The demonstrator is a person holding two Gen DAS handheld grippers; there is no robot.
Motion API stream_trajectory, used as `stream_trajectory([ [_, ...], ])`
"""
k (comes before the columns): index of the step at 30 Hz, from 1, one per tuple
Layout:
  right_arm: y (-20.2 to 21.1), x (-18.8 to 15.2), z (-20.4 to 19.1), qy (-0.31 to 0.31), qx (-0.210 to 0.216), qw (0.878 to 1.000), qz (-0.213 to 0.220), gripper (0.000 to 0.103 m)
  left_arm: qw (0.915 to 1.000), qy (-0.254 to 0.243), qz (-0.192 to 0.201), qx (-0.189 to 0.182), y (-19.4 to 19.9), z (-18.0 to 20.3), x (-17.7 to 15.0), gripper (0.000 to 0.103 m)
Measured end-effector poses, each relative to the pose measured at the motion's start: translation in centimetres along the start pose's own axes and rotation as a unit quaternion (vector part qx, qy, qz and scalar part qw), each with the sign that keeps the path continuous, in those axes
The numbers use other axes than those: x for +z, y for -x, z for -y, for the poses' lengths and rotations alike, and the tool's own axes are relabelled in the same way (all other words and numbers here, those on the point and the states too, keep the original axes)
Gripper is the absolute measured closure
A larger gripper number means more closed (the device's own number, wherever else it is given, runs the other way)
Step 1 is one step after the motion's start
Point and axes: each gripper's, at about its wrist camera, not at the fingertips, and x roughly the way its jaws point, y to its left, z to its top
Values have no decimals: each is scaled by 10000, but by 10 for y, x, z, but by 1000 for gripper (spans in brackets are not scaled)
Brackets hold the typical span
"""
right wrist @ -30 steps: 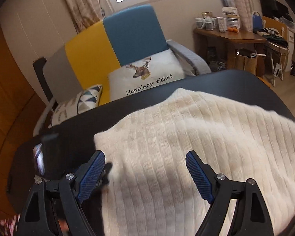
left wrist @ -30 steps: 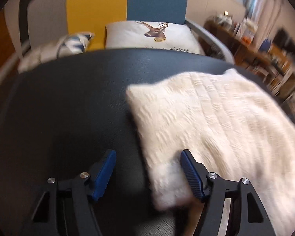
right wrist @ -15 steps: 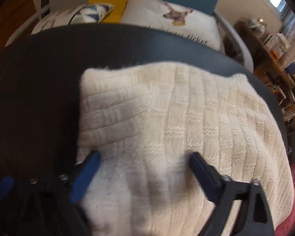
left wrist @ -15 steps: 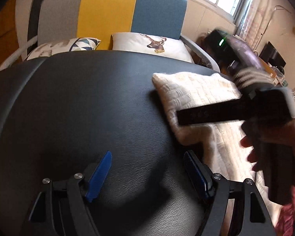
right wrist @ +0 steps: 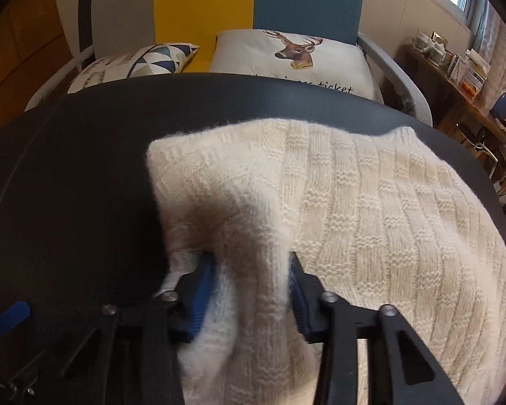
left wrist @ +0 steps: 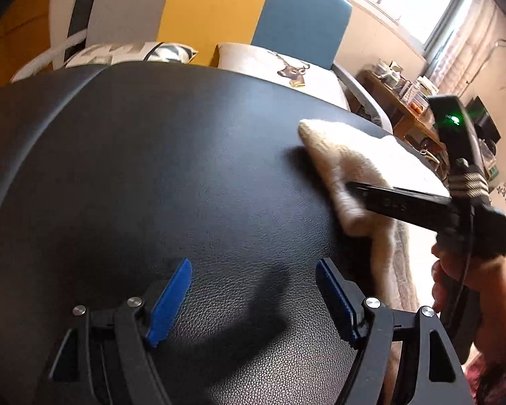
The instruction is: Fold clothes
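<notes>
A cream knitted sweater (right wrist: 371,202) lies on the black leather table (right wrist: 77,175), covering its right half. My right gripper (right wrist: 251,266) is shut on a bunched fold at the sweater's near left edge, with wool squeezed between the blue pads. In the left wrist view the sweater (left wrist: 340,155) appears at the right, and the right gripper's black body crosses over it, held by a person's hand (left wrist: 455,273). My left gripper (left wrist: 253,270) stands open over the bare table (left wrist: 151,168), left of the sweater, with nothing between its fingers.
Behind the table stands a sofa (right wrist: 253,0) in grey, yellow and blue, with a deer-print cushion (right wrist: 293,57) and a triangle-pattern cushion (right wrist: 138,60). A cluttered wooden desk (right wrist: 462,77) fills the far right under a window.
My right gripper has dropped to the sweater's near left edge and closed on a fold. My left gripper has drawn away to the left, off the sweater, staying open.
</notes>
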Motion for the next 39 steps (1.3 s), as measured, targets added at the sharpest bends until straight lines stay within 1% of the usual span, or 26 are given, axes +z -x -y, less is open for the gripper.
stream_trajectory([
  [1,2,-2,8,-89,77,9999,48,74,10000,17,-8,16,1,-1,0,26],
  [3,6,-5,27,-434,318,9984,168,78,10000,51,-25,48,2,-3,-1,26],
  [4,10,-6,37,-702,495,9960,236,80,10000,68,-33,64,3,-4,-1,26],
  [5,14,-7,49,-1014,711,9918,318,80,9999,85,-41,80,4,-5,-1,26],
  [6,18,-9,61,-1412,1014,9839,416,81,9999,102,-49,96,5,-6,-2,26],
  [7,21,-13,74,-1849,1362,9719,514,81,9999,119,-57,112,5,-7,-2,26],
  [8,24,-17,87,-2279,1705,9567,611,81,9998,150,-68,110,6,-8,-2,26],
  [9,27,-23,100,-2718,2105,9363,712,82,9997,205,-56,77,6,-10,-3,26],
  [10,30,-28,112,-3164,2571,9094,817,82,9996,261,-32,52,6,-11,-2,26],
  [11,33,-32,120,-3477,2948,8854,911,82,9995,308,-16,47,6,-10,-1,26],
  [12,37,-34,124,-3597,3187,8714,985,82,9995,329,-21,24,5,-10,0,26],
  [13,45,-34,127,-3636,3369,8620,1063,82,9995,301,-42,-12,4,-8,2,26],
  [17,81,-34,138,-3678,3948,8293,1453,82,9999,-27,-107,7,-8,12,20,26],
  [20,107,-35,145,-3700,4330,8032,1747,82,9995,-148,-270,-71,-24,29,36,23],
  [22,126,-39,151,-3726,4463,7899,1953,82,9992,-77,-345,-196,-32,42,42,23],
  [24,144,-42,161,-3746,4527,7806,2133,82,9988,-113,-340,-326,-36,58,42,23],
  [27,167,-45,172,-3755,4701,7647,2307,87,9977,-453,-305,-410,-45,89,38,22],
  [28,173,-46,175,-3740,4780,7592,2350,87,9968,-613,-284,-433,-49,101,34,20],
  [30,193,-56,179,-3647,4902,7531,2440,88,9944,-809,-380,-561,-58,125,29,20],
  [31,201,-60,179,-3581,4906,7550,2472,88,9932,-801,-431,-730,-61,134,26,20],
  [33,212,-61,179,-3430,4778,7696,2486,89,9906,-689,-486,-1076,-66,150,23,20],
  [34,214,-62,178,-3369,4656,7804,2466,89,9894,-641,-505,-1205,-68,159,23,18],
  [35,215,-66,180,-3344,4523,7899,2442,89,9880,-621,-547,-1301,-71,166,22,16],
  [36,214,-72,182,-3372,4383,7975,2413,89,9878,-629,-569,-1305,-73,172,21,16],
  [37,211,-78,185,-3443,4258,8022,2379,90,9885,-639,-551,-1253,-74,176,21,16],
  [39,203,-90,196,-3697,4022,8024,2401,90,9893,-661,-533,-1183,-75,184,22,16],
])
